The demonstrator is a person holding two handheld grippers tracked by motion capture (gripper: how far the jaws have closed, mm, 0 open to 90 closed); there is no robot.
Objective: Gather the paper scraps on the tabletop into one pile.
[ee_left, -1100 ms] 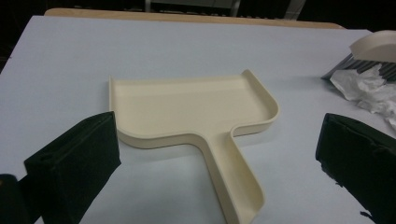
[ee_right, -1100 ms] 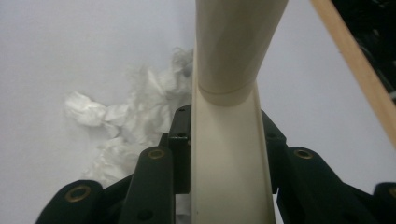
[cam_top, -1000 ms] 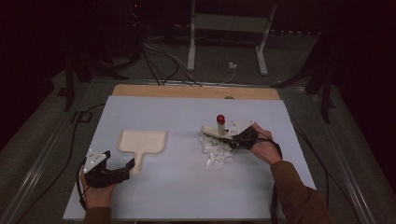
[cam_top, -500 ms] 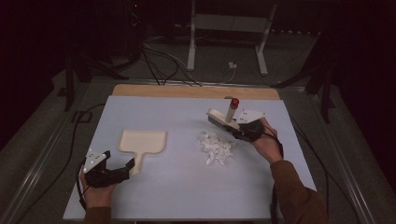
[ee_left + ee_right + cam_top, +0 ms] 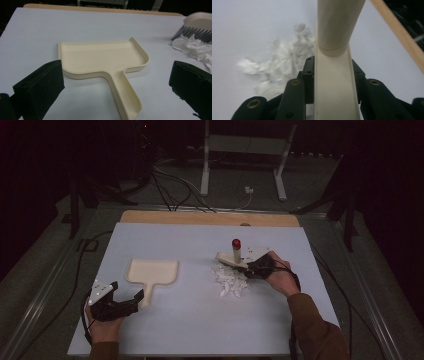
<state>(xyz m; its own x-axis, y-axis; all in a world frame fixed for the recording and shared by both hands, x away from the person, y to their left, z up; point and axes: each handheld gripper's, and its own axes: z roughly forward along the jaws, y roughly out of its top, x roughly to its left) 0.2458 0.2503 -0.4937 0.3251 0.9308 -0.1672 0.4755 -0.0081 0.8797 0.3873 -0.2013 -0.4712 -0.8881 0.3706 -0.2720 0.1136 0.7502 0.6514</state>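
Matte white table (image 5: 200, 320); right tool (image 5: 248, 265) clamps smooth cream brush (image 5: 334, 82); left tool (image 5: 131, 301) apart.

Dark lab, cables (image 5: 170, 195), metal stand (image 5: 240, 150)

**No legible writing in any view**

No text, label, brand, number or sign can be read anywhere. The cream plastic dustpan (image 5: 102, 60) has plain, unmarked surfaces, seen close in the left gripper view. The cream plastic brush with grey bristles and a red-tipped handle (image 5: 234, 256) carries no print on the handle, which runs up the middle of the right gripper view. The pale blue-grey counter (image 5: 200, 245) bears no markings, and the crumpled white paper scraps (image 5: 230, 281) lying on it are blank. The dark background in the high view is too dim for any lettering to be made out.
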